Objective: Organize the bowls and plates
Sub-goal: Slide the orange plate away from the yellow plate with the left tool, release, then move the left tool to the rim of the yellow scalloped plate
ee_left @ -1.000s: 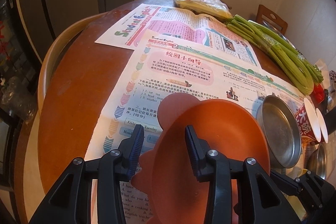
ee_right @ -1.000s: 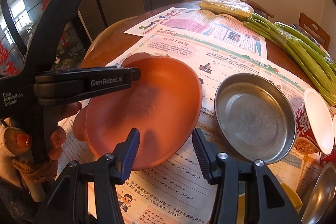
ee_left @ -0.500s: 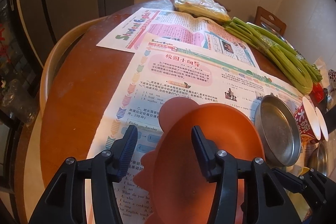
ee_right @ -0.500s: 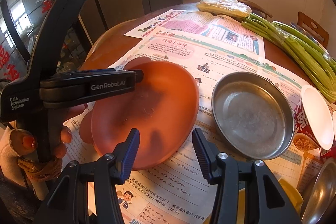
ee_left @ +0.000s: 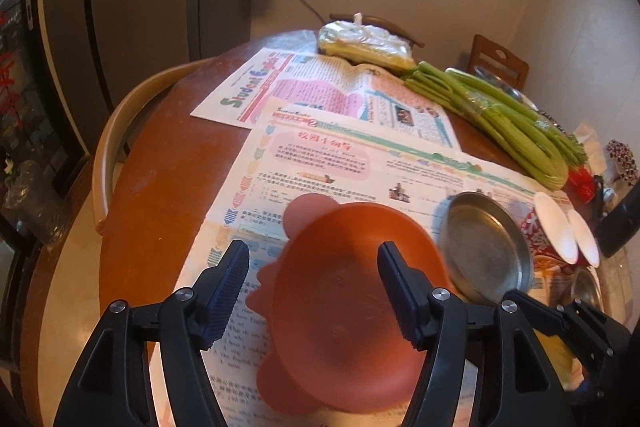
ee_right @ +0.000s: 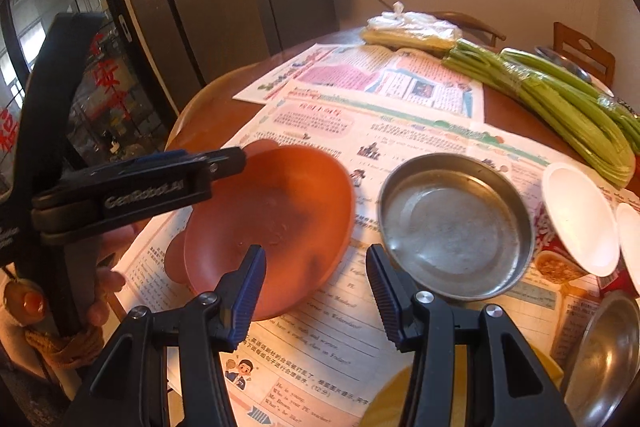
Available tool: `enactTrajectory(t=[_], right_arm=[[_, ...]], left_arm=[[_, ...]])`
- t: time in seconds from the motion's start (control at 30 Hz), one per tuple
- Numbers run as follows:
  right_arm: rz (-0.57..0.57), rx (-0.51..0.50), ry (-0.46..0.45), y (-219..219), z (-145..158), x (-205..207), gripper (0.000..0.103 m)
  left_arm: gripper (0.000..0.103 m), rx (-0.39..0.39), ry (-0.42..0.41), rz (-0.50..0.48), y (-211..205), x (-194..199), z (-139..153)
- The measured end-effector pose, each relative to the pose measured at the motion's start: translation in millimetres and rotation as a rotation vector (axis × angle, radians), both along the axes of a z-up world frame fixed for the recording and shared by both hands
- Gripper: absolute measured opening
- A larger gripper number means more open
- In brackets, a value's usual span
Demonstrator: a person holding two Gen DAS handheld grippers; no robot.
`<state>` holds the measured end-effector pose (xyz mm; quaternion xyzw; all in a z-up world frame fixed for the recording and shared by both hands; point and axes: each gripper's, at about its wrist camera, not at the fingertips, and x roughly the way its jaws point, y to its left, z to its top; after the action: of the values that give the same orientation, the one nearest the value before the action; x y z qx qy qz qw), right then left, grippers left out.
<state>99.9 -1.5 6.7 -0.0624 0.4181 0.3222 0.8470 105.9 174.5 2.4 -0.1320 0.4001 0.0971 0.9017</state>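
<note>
Right wrist view alone: person's hand point(ee_right: 100, 267) on left claw point(ee_right: 224, 163).

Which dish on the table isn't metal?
The orange plate with rounded ear-like tabs, lying on the newspaper left of the steel dish; the other dish, at the right edge, is steel too.

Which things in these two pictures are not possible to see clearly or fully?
- Second steel bowl: right wrist view, cut by the frame edge.
- Yellow dish: right wrist view, hidden behind the right gripper.
- Newspaper small print: left wrist view, too small.
</note>
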Motion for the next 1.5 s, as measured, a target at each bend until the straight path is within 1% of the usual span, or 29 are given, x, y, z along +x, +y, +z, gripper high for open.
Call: enactTrajectory(t=[0.13,0.37,0.53,0.67,1.0,1.2,1.5], right_arm=[[-0.023,0.016,-0.023,-13.4,7.6,-4.2,0.052],[-0.071,0.044,-0.039,-48.3,16.8,-17.4,0.052],[-0.113,0.059,-0.06,-78.1,22.3,-29.2,0.052],[-0.148,0.066,-0.071,-103.6,23.7,-39.7,0.052],[-0.19,0.074,-0.068,-141.8,14.9,-63.7,0.052],[-0.22,0.072,-0.071,-160.4,10.1,-74.4,0.052],[-0.29,0.07,-0.034,-192.1,-5.3,-82.4,0.052]], left_arm=[[0.069,-0.002,-0.018,-0.019,-11.6,-9.6,7.8],[0.069,0.002,-0.039,-0.096,-46.0,-24.3,16.7],[0.069,-0.007,-0.039,-0.172,-77.5,-31.0,15.1],[0.069,-0.011,-0.037,-0.209,-99.6,-36.8,11.9],[0.069,0.007,-0.013,-0.276,-135.6,-44.7,2.2],[0.069,0.014,0.002,-0.3,-148.1,-46.7,-3.8],[0.069,0.02,0.029,-0.331,-162.0,-44.4,-14.7]])
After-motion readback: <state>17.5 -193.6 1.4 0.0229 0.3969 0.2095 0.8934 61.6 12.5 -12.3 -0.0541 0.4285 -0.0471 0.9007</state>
